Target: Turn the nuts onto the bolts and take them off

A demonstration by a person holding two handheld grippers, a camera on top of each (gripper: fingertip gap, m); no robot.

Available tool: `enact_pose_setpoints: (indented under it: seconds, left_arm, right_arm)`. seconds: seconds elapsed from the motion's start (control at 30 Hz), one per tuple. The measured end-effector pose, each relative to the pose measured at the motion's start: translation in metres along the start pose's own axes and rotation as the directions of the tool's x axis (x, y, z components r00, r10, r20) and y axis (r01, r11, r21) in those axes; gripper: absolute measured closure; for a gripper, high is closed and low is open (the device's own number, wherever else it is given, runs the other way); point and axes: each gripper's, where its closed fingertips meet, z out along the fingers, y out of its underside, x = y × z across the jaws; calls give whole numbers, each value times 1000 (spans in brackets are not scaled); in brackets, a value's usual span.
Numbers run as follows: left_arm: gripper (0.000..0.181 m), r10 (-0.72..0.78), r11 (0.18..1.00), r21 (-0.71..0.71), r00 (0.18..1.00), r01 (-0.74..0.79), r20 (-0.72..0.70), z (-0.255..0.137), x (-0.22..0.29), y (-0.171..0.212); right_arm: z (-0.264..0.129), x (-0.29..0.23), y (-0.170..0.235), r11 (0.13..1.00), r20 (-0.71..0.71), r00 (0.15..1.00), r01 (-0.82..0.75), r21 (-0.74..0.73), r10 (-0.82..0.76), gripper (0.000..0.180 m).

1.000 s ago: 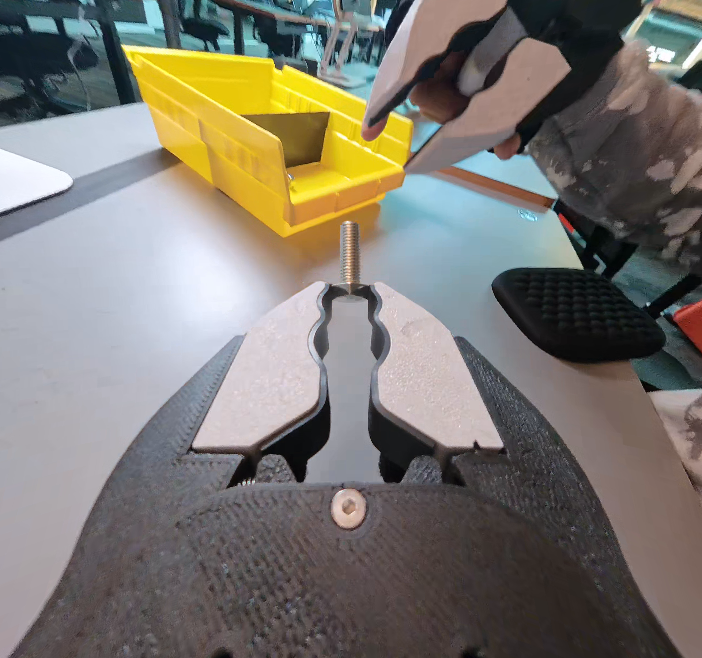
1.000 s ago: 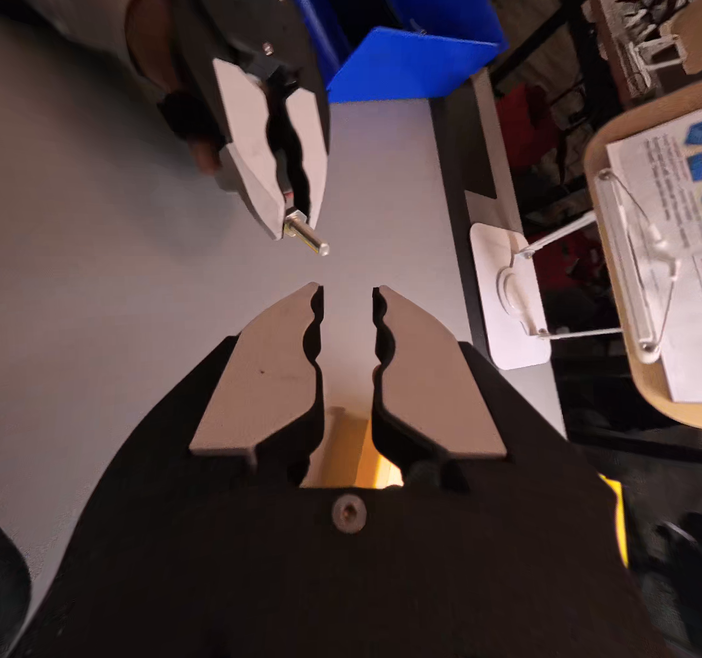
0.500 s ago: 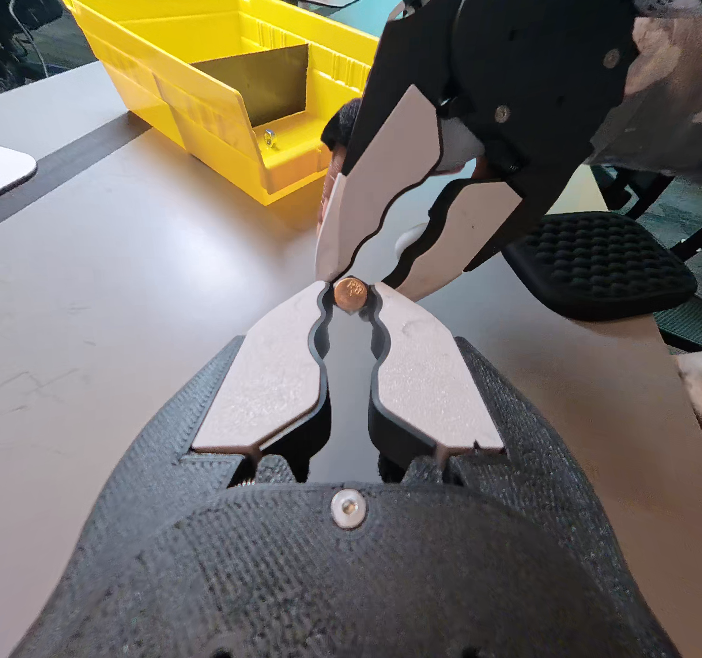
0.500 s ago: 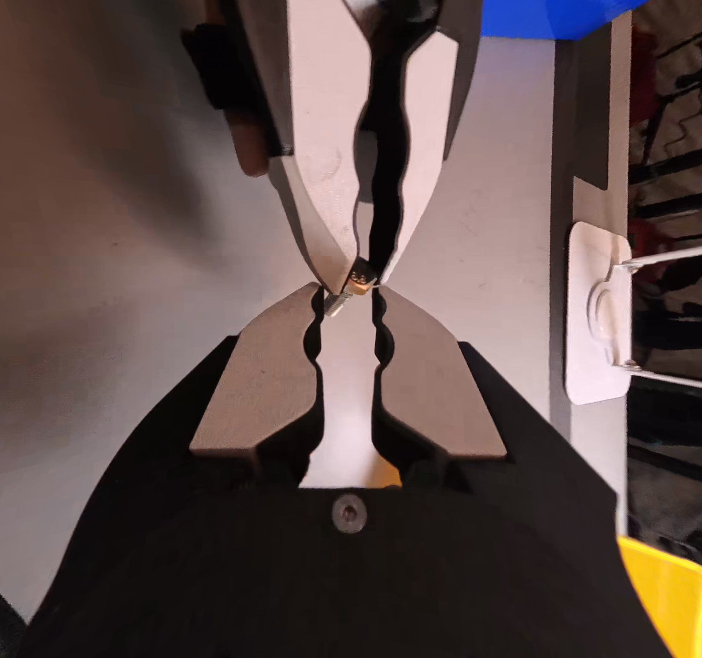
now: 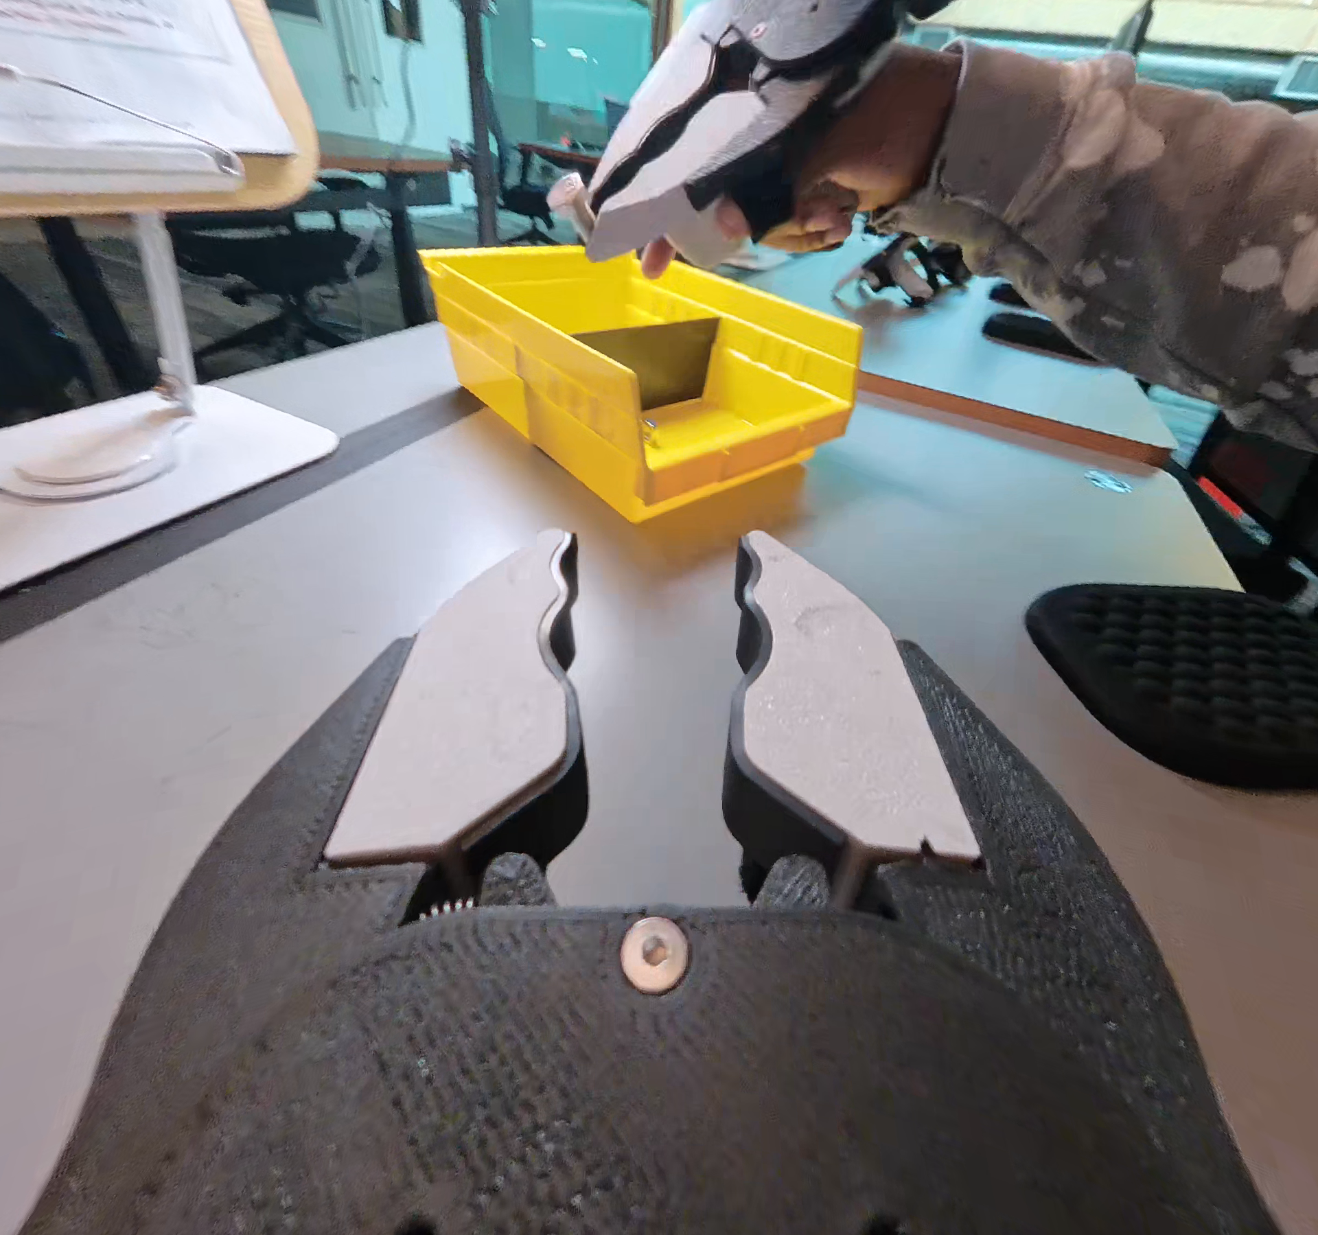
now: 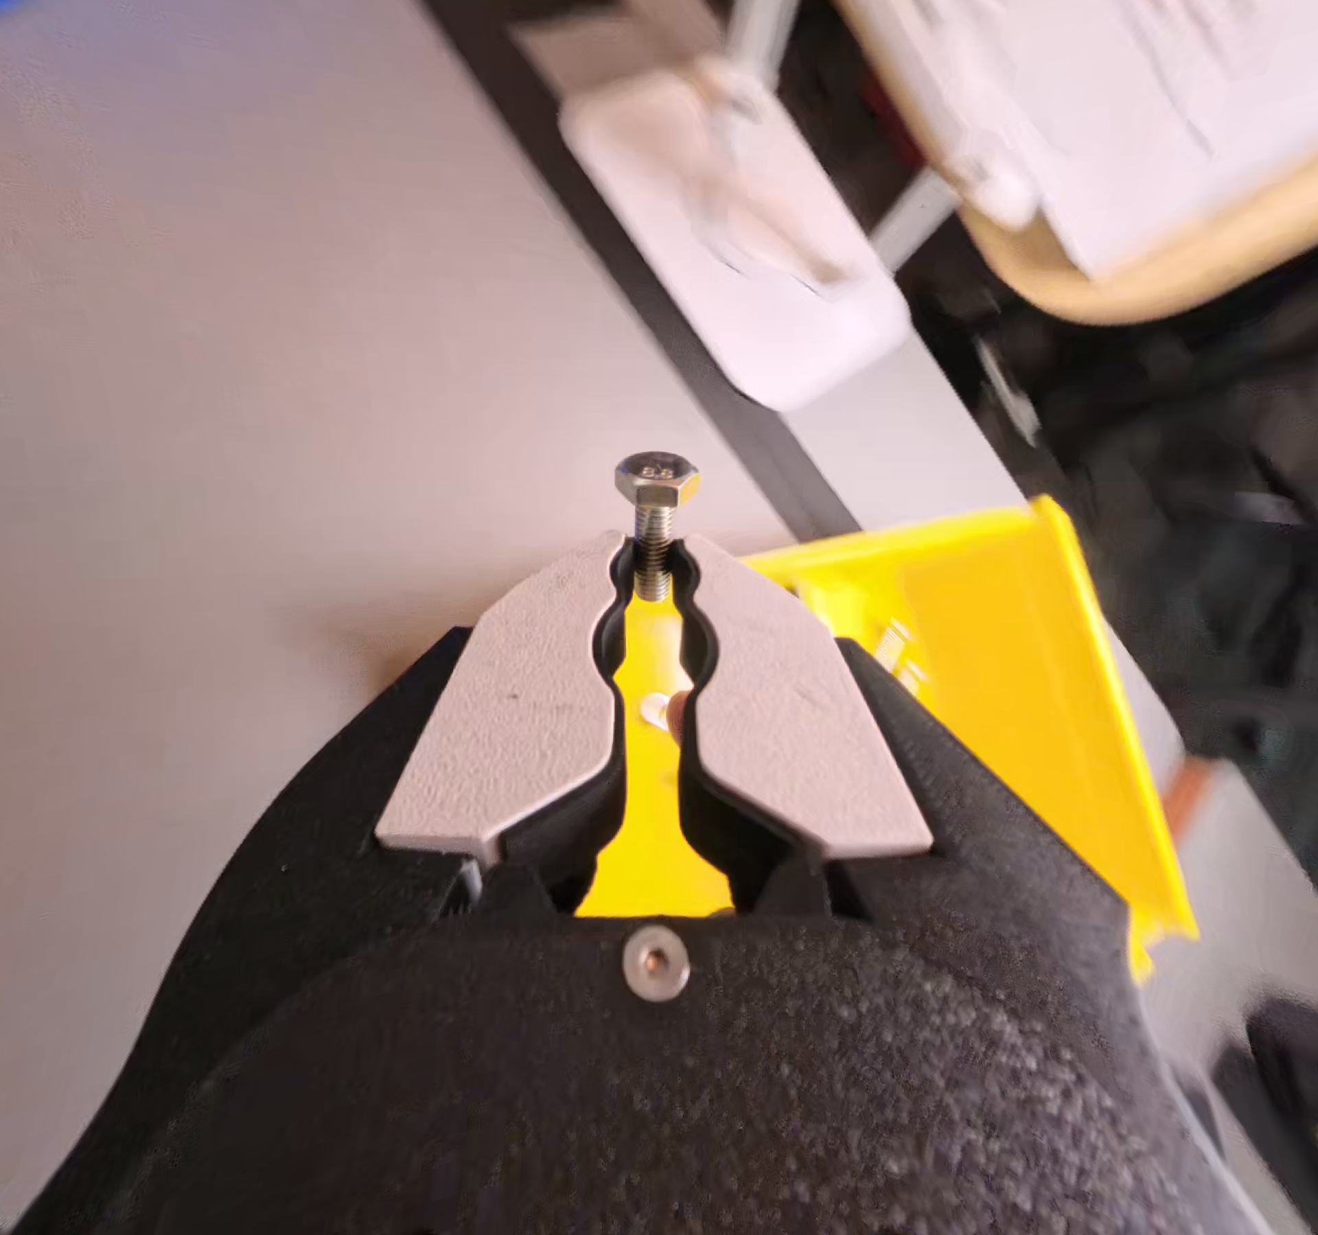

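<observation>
Above, right gripper pinches a hex bolt by its threads, stamped head forward, over the yellow bin; left gripper spread, empty.

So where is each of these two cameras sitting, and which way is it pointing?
Left wrist view: sits on the left tool, looking forward low over the grey table at the yellow bin; its open fingers show, plus the right tool and a sleeve.
Right wrist view: sits on the right tool, looking down; its fingers grip a bolt.
Shared: bin, table, bolt, white stand.
</observation>
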Motion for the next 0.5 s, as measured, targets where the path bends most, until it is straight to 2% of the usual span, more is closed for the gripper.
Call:
enact_pose_setpoints:
  seconds: [0.1, 0.2, 0.33, 0.5]
  left_arm:
    - [139, 18, 997, 77, 995, -26, 100, -8, -19, -9]
    - [148, 33, 991, 120, 985, -54, 171, -16, -34, -14]
    - [163, 46, 983, 163, 971, -86, 235, -26, -48, -19]
    - [174, 43, 987, 138, 960, -84, 277, -28, -63, -12]
  right_arm:
    - [9, 92, 49, 950, -175, 960, -249, -186, 217, 170]
    - [26, 141, 109, 839, -311, 889, -434, -329, 338, 170]
    - [52, 155, 170, 685, -378, 828, -557, -469, 415, 170]
    - [78, 159, 200, 607, -381, 814, -580, -544, 438, 170]
